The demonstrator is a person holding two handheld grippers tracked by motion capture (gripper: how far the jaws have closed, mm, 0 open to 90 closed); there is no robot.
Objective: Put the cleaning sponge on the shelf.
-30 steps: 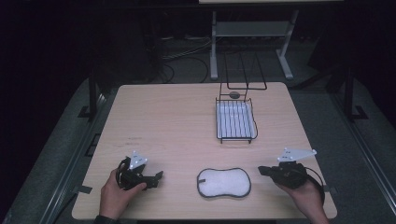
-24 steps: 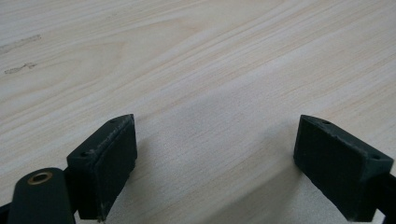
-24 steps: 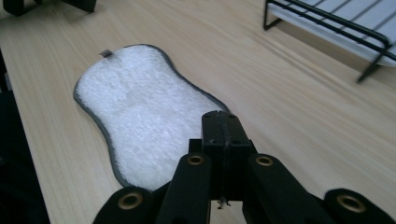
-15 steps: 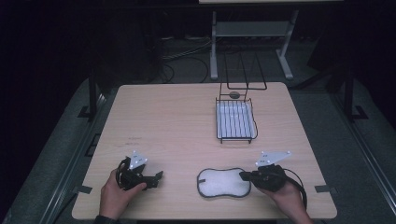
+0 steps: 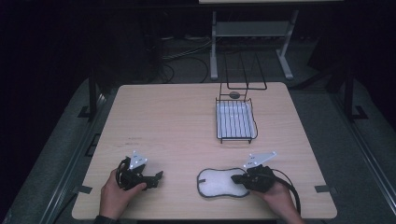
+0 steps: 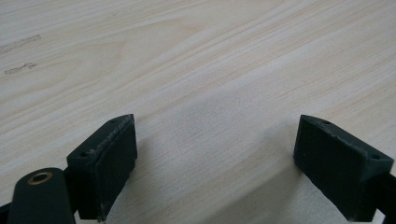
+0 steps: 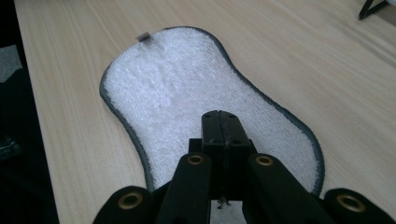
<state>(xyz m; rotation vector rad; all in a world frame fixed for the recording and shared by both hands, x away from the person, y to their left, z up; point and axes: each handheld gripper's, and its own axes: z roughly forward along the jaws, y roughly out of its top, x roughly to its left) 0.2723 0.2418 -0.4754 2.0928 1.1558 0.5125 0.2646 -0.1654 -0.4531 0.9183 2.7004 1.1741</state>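
Nearest to us, at the front edge of the bench (image 5: 177,116), we see both hands with their grippers. The left gripper (image 5: 158,176) lies low over bare wood at the front left, held in the person's left hand (image 5: 114,193). In the left gripper view its two black jaws stand wide apart with nothing between them, only pale wood grain beneath.

To the right of it, the right gripper (image 5: 236,178) sits at the front right in the right hand (image 5: 278,196), a grey three-cornered plate on top and a cable trailing off behind. Its jaws are pressed together, as the right gripper view shows, and nothing is clamped between them. Their tip hangs over the near end of the white pad (image 7: 187,98), a flat fluffy cloth with a dark grey border and a waisted outline. We cannot tell whether the tip touches the cloth. A small grey tab (image 7: 143,36) sticks out at the pad's far edge.

In the high view the white pad (image 5: 217,182) lies flat on the bench between the two grippers, just beside the right one and well apart from the left.

Farther back, right of centre, stands a black wire rack (image 5: 236,121) with a pale tray inside, its wire frame rising at the far end.
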